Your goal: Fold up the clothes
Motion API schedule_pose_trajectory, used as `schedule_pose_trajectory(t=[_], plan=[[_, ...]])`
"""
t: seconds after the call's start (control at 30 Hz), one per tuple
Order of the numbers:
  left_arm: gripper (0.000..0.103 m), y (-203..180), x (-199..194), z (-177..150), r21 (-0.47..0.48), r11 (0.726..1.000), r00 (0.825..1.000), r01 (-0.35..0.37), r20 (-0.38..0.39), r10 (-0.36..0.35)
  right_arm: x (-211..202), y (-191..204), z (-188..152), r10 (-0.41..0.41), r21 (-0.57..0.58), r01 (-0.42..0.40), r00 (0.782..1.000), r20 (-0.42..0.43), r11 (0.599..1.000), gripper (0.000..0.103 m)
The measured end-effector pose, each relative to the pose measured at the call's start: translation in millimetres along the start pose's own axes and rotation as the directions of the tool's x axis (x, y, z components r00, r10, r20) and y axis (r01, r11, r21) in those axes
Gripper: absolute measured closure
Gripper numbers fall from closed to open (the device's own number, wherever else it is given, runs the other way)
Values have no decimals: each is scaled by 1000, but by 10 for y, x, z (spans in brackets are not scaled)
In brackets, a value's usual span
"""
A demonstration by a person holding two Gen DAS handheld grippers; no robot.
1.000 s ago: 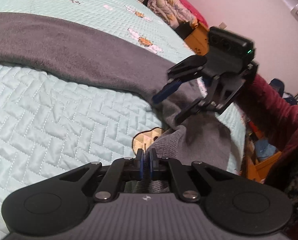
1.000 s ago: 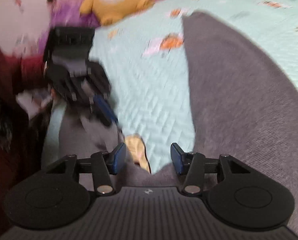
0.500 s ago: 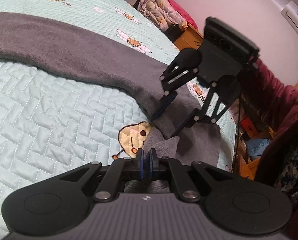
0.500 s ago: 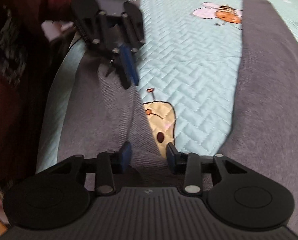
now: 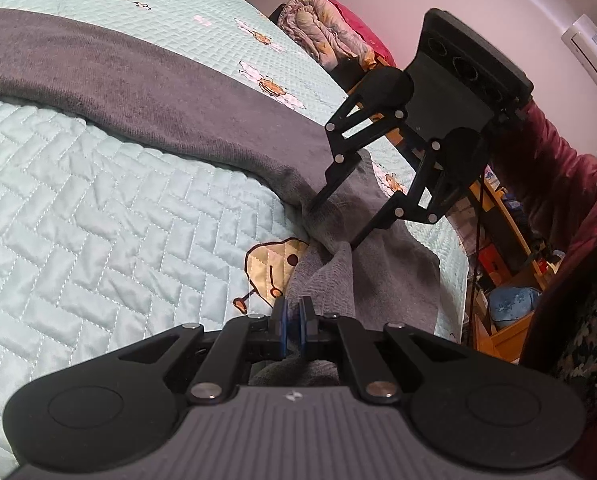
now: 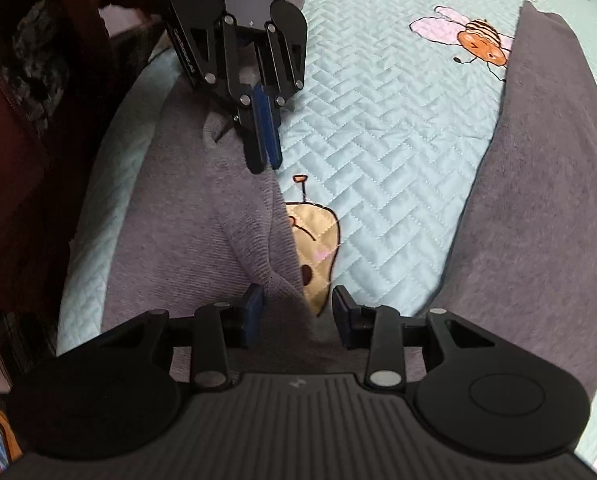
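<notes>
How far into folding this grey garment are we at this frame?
Early. The left tongs are shut on the grey garment's ribbed edge near the bed's side. The right tongs are open, straddling the same edge further along, not yet gripping. The dark grey stretch lies spread across the mint quilt, with no completed fold visible. Left: second grip, then every fold.
</notes>
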State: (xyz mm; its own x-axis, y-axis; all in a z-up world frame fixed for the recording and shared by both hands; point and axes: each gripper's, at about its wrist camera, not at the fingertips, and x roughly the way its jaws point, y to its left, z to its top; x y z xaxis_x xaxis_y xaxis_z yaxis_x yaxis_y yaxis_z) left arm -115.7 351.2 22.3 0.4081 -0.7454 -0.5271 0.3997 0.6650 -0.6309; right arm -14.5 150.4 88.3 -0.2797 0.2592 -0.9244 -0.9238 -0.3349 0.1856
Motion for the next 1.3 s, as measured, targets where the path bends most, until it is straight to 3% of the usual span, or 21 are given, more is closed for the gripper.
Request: schedule_pose_trajectory(t=[0.27,0.77,1.17,1.2,1.27,1.3], plan=[[99,-36,7,-58,15,1000,1000,20,10,-20,215,27,117,48,-64,-57,989,-140,996,68],[99,-38,13,-145,8,998,998,56,34,-56,148,-79,246,107,-23,-113,977,-184,993,69],[99,-84,53,-173,27,997,997,79,20,-79,232,-18,357,131,-77,-152,964,-232,985,72],[99,-82,53,-173,27,997,997,78,21,-78,246,6,357,128,-82,-150,966,-225,985,74],[99,-73,48,-163,24,997,997,72,27,-73,285,75,347,90,-95,-111,976,-199,989,90],[99,-67,43,-153,24,997,997,69,31,-70,300,122,329,57,-95,-76,981,-185,993,92]])
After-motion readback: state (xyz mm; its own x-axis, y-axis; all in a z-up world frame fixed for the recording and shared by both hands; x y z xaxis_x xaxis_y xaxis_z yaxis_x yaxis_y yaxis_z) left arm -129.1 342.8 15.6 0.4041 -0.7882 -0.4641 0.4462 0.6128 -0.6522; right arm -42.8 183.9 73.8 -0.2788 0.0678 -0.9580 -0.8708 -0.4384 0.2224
